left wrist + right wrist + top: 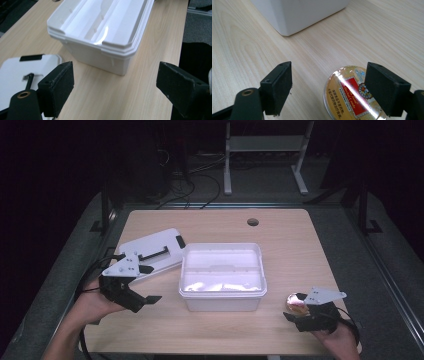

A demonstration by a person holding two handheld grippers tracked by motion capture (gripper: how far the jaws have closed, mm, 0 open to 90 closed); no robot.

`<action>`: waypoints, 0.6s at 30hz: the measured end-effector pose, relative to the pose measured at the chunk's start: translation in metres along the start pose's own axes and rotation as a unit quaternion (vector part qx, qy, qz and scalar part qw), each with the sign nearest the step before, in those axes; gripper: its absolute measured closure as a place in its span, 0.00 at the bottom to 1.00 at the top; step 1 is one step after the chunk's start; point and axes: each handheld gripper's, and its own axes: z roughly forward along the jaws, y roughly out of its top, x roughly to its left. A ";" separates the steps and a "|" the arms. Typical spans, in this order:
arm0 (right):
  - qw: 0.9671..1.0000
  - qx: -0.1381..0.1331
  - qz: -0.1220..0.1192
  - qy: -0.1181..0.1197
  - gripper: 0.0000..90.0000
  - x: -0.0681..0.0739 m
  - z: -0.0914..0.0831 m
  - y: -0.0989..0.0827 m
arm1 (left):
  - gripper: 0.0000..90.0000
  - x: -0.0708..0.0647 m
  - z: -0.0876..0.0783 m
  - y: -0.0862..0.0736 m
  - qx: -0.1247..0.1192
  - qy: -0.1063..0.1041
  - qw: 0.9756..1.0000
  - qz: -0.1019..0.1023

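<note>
Here, on the pale wooden counter (280, 255), an open white plastic box (222, 276) sits mid-surface, its flat white lid with a black handle (150, 252) lying just beside it at the left. Left tool (147, 284) raised off the counter near the lid, jaws spread wide, nothing between them. Right tool (328, 87) low at the near right corner, jaws apart; a round gold tin with a red label (349, 95) lies between them against the right pad, left pad clear of it.
</note>
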 end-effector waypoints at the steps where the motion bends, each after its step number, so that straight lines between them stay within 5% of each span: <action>1: 1.000 0.000 -0.001 0.000 0.24 0.000 0.000 0.000 | 0.16 0.001 0.001 0.009 0.004 -0.003 1.000 0.009; 10: 1.000 0.000 -0.004 0.001 0.24 0.000 0.000 0.001 | 0.17 0.004 0.011 0.053 0.030 -0.022 0.998 0.052; 18: 1.000 -0.002 -0.007 0.004 0.24 0.001 -0.001 0.000 | 0.19 0.005 0.023 0.070 0.040 -0.032 0.997 0.065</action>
